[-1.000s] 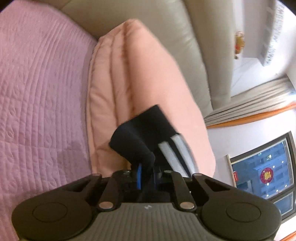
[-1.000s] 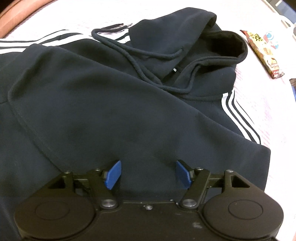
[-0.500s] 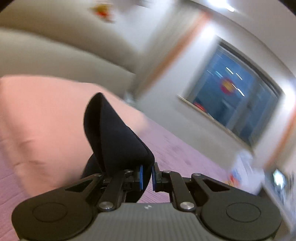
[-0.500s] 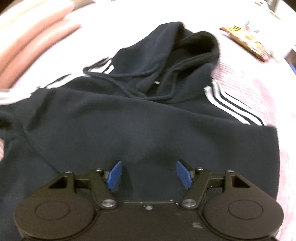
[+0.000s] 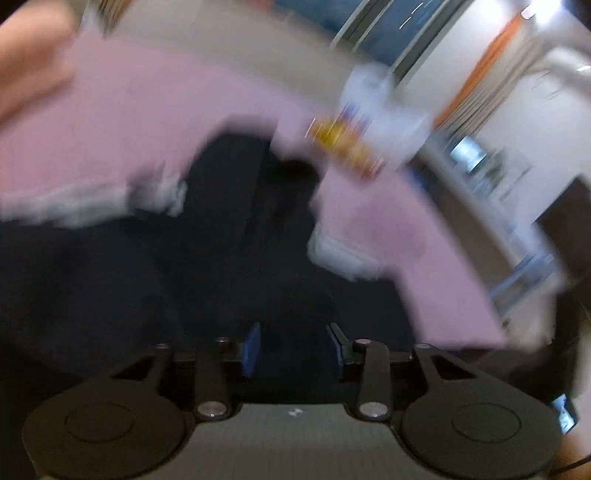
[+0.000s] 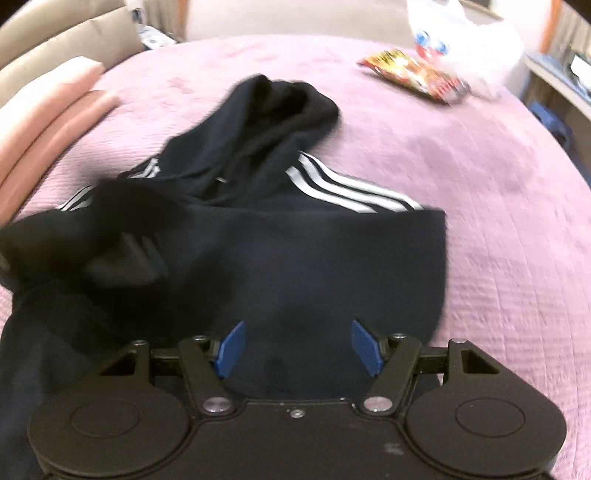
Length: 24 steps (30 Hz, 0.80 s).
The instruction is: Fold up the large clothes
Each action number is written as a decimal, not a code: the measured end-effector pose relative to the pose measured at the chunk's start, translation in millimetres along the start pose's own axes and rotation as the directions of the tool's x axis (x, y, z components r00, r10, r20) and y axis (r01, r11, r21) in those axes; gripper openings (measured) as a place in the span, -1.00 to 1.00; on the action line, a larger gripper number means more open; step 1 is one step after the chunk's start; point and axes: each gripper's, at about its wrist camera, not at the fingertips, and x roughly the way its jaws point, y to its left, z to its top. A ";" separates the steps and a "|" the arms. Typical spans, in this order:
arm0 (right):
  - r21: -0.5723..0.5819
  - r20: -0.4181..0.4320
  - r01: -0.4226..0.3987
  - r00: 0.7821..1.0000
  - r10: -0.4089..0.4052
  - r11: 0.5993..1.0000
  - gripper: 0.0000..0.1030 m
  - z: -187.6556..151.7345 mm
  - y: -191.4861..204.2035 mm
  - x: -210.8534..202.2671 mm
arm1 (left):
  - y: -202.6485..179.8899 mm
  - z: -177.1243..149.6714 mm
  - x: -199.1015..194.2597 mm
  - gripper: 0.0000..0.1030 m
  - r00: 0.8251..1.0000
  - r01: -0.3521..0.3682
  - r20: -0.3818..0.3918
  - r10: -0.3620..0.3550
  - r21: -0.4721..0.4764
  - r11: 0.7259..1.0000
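Observation:
A black hoodie [image 6: 295, 236] with white sleeve stripes lies on the pink quilted bed [image 6: 480, 184], hood at the far end. A sleeve [image 6: 122, 236] lies blurred across its left side. My right gripper [image 6: 297, 347] is open and empty, held just above the hoodie's body. In the blurred left wrist view the hoodie [image 5: 184, 266] fills the lower half, and my left gripper [image 5: 293, 347] is open over it with nothing between the fingers.
A snack packet [image 6: 413, 75] and a white plastic bag [image 6: 465, 44] lie on the far right of the bed. Pink folded bedding [image 6: 48, 110] lies at the left. A beige headboard [image 6: 74, 33] stands behind it. The left wrist view shows a window and furniture past the bed.
My left gripper swung the sleeve from over the pink bedding onto the hoodie and opened, letting it go. My right gripper pulled back from the hoodie and stayed open.

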 end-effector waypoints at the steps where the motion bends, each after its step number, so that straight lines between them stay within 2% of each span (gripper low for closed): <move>1: 0.024 -0.018 -0.014 1.000 0.015 1.000 0.53 -1.5 -4.6 1.4 | 6.2 -9.8 4.0 -0.27 1.000 0.003 -0.018 -0.004 -0.043 0.999; 2: 0.047 -0.032 -0.038 0.999 0.039 0.998 0.53 -2.2 -8.2 2.4 | 14.0 -15.9 1.9 -0.25 1.000 0.014 -0.021 -0.016 -0.084 0.996; 4: 0.101 -0.039 -0.109 0.993 0.113 0.989 0.54 -2.4 -11.1 2.7 | 27.0 -23.5 -14.1 -0.06 0.999 0.034 -0.011 -0.036 -0.141 0.989; 5: 0.128 -0.033 -0.148 0.988 0.153 0.981 0.54 -1.6 -9.9 2.6 | 31.8 -26.4 -25.7 0.01 1.000 0.029 -0.001 -0.030 -0.153 0.988; 7: 0.167 -0.028 -0.237 0.969 0.245 0.957 0.56 1.2 -2.8 4.6 | 36.6 -22.4 -42.9 0.34 1.000 0.003 0.014 0.000 -0.164 0.986; 9: 0.191 -0.031 -0.303 0.949 0.315 0.933 0.58 4.2 7.0 9.8 | 43.4 -17.7 -62.5 0.39 0.998 -0.037 0.038 0.045 -0.175 0.984; 10: 0.204 -0.035 -0.316 0.943 0.330 0.926 0.58 5.6 11.9 15.0 | 50.1 -15.8 -70.9 0.39 0.997 -0.053 0.049 0.063 -0.182 0.982; 13: 0.246 -0.080 -0.269 0.952 0.296 0.931 0.59 6.9 19.3 37.8 | 62.7 -2.6 -87.8 0.40 0.989 -0.095 0.090 0.115 -0.202 0.975; 14: 0.263 -0.095 -0.284 0.943 0.318 0.922 0.58 6.5 21.6 45.7 | 68.8 0.9 -90.9 0.41 0.985 -0.115 0.100 0.138 -0.204 0.972; 15: 0.269 -0.097 -0.326 0.927 0.362 0.906 0.43 6.5 25.8 50.5 | 70.2 1.9 -95.5 0.41 0.982 -0.131 0.105 0.155 -0.206 0.970; 16: 0.259 -0.100 -0.365 0.911 0.401 0.894 -0.20 8.5 32.8 51.2 | 76.4 4.4 -96.1 0.40 0.978 -0.154 0.106 0.180 -0.213 0.965; 17: 0.229 -0.099 -0.384 0.905 0.413 0.895 -0.77 12.8 41.0 46.7 | 79.9 10.1 -95.9 0.39 0.974 -0.171 0.109 0.199 -0.223 0.960; 18: 0.179 -0.082 -0.386 0.911 0.405 0.905 -0.80 19.3 49.2 36.4 | 82.8 10.2 -99.1 0.37 0.970 -0.181 0.119 0.212 -0.233 0.956; 20: 0.076 0.030 -0.355 0.935 0.353 0.932 -0.81 38.7 53.0 -3.3 | 90.0 12.6 -111.1 0.33 0.962 -0.180 0.156 0.223 -0.250 0.951; 24: 0.078 0.230 -0.252 0.946 0.228 0.965 -0.84 70.0 8.7 -77.5 | 91.0 28.2 -126.2 0.34 0.948 -0.177 0.222 0.229 -0.232 0.957</move>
